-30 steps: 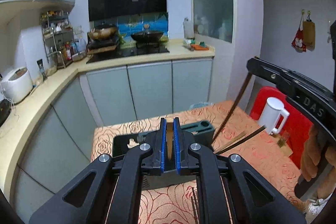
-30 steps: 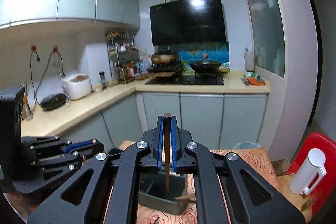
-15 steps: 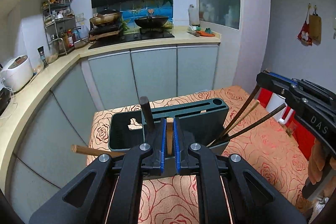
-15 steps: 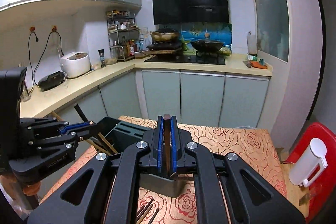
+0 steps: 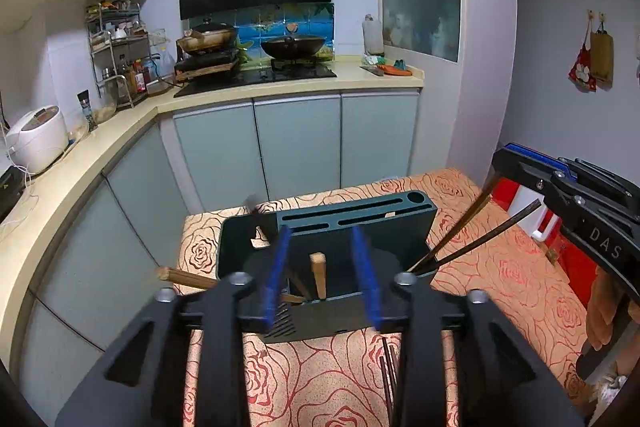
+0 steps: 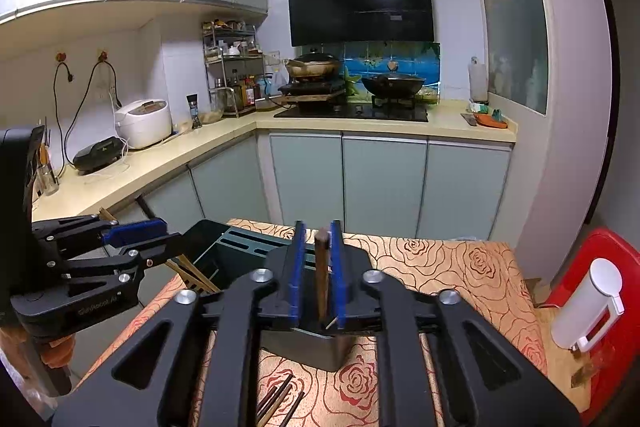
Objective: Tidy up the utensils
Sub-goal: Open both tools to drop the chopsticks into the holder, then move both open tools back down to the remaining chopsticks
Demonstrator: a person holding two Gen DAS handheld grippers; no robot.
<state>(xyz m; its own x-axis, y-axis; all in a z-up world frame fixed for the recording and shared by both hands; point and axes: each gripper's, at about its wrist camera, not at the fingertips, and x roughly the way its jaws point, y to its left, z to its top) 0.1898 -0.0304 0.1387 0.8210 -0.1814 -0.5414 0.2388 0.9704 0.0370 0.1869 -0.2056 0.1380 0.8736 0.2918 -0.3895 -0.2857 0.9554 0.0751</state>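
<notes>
Now both jaws opening, left gripper point(image 5: 322, 273) w/ pale wood stick point(image 5: 319, 275) loose between, right gripper point(image 6: 316, 273) w/ dark chopstick point(image 6: 321, 275), slotted green holder point(image 5: 360, 227).

You have one dark green plastic utensil holder point(image 5: 360, 227) with two long knife slots and one round hole on top. Two dark wooden chopsticks point(image 5: 472, 231) lean out at its 3 o'clock side. One light wooden handle point(image 5: 319, 273) stands inside. Three dark chopsticks point(image 6: 278, 403) lie on the one rose-patterned tablecloth point(image 6: 448, 267) at 6 o'clock.
</notes>
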